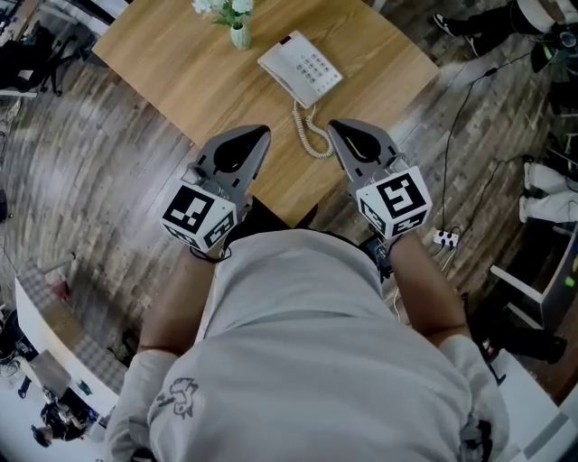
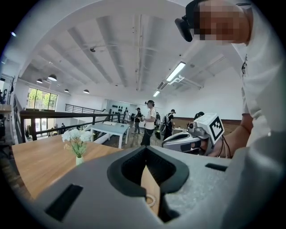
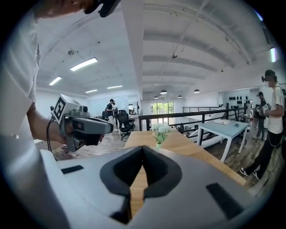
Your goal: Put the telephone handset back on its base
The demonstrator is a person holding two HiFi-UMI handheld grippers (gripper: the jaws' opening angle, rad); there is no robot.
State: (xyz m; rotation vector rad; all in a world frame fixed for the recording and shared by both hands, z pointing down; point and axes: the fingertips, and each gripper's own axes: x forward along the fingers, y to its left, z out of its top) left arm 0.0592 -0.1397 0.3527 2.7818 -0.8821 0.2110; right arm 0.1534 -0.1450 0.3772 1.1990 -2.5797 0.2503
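ok so here's the scene: the white telephone (image 1: 300, 69) sits on the wooden worktop (image 1: 172, 63), out toward the far side from the person. the handset (image 1: 278, 74) looks seated along the left side of its base, and neither tool is touching it. the curly cord (image 1: 312, 135) trails off the phone toward the near corner of the worktop and ends up roughly between the two tool tips in the head view.

left hand-held gripper (image 1: 258, 135) is held up close to the person's body, over the near edge of the worktop and well back from the phone. its own view shows the jaws together at the tips with nothing in them, just a sliver of wood and a bit of cord visible through the gap lower down.

right hand-held gripper (image 1: 338, 128) is the same deal. it's up beside the left one, with the jaws pressed together and empty, pointing across the worktop.

there's a little vase of white flowers (image 1: 233, 20) near the far edge, just left of the phone and apart from it. a white power strip (image 1: 444, 238) lies on the floor to the right.
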